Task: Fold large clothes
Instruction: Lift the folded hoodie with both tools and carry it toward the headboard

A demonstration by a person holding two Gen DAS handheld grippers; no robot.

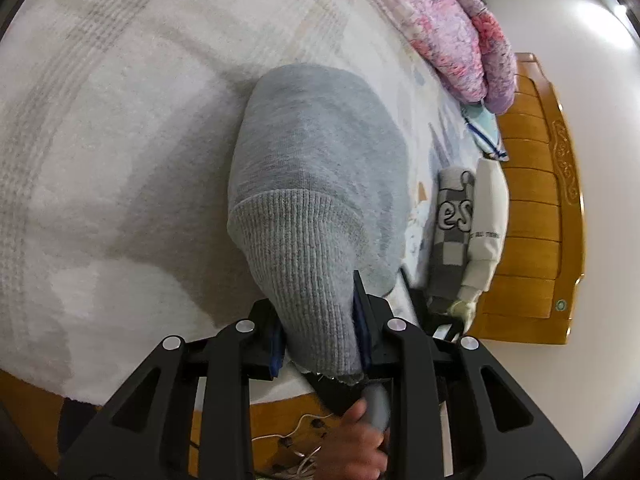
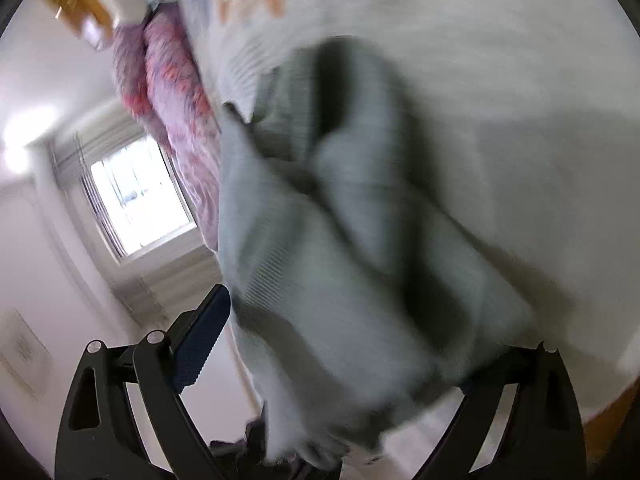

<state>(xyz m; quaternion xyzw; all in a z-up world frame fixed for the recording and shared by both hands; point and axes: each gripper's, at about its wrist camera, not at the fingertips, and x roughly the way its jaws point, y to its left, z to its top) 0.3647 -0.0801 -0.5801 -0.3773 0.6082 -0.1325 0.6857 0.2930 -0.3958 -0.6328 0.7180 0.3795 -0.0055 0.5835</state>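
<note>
A grey sweatshirt [image 1: 316, 160] hangs over the white bed [image 1: 120, 140]. My left gripper [image 1: 320, 320] is shut on its ribbed hem [image 1: 304, 248], which fills the gap between the blue pads. In the blurred right wrist view the same grey sweatshirt [image 2: 340, 240] is bunched in folds between my right gripper's [image 2: 340, 344] fingers. The left finger [image 2: 200, 344] stands apart from the cloth, and the right finger is hidden under it.
A pink floral quilt [image 1: 452, 28] lies at the bed's far side, also in the right wrist view [image 2: 176, 112]. Folded clothes [image 1: 468, 232] sit by the wooden headboard [image 1: 536, 200]. A window [image 2: 136, 196] and white walls show at left. A hand [image 1: 360, 440] holds the other handle.
</note>
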